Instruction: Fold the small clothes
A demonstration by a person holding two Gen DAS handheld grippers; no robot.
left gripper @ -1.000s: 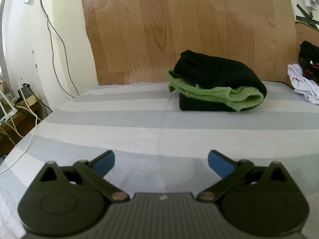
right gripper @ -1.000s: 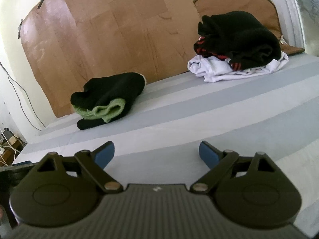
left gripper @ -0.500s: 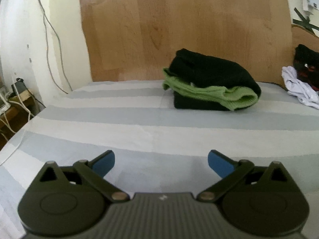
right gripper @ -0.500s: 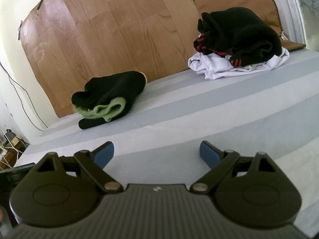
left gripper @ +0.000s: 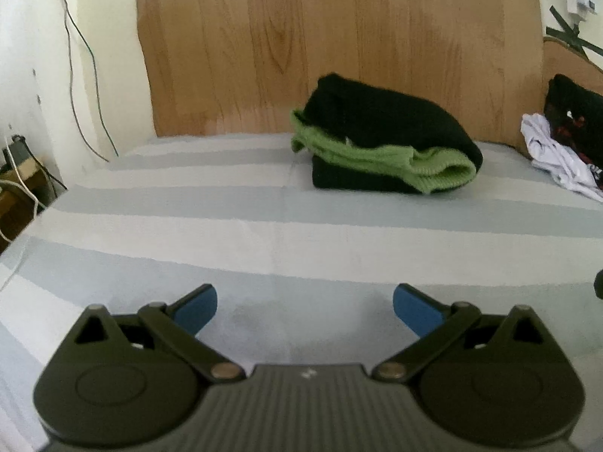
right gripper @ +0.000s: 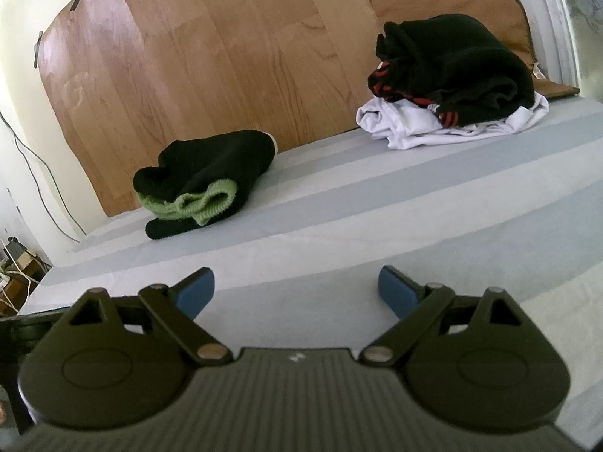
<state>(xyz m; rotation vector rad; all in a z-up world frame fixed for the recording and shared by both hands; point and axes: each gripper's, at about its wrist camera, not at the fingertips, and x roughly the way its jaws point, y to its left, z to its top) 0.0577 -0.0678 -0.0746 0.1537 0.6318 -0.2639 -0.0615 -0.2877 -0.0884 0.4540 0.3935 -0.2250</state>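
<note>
A folded stack of black and green knit clothes (left gripper: 384,147) lies on the striped bed sheet (left gripper: 264,226) near the wooden board; it also shows in the right wrist view (right gripper: 203,184). An unfolded heap of black, red-trimmed and white clothes (right gripper: 452,83) sits at the far right, seen at the edge of the left wrist view (left gripper: 565,139). My left gripper (left gripper: 304,307) is open and empty, low over the sheet, well short of the stack. My right gripper (right gripper: 296,292) is open and empty, also over bare sheet.
A wood-patterned board (right gripper: 211,52) leans on the wall behind the bed. A brown cushion (right gripper: 452,3) stands behind the heap. Cables and a small table (left gripper: 19,188) are past the bed's left edge. Part of the left gripper (right gripper: 22,327) shows in the right wrist view.
Both grippers stay open and empty. The left view has shifted slightly, with the folded stack a little nearer; the right view has crept closer to the bed's clothes.
</note>
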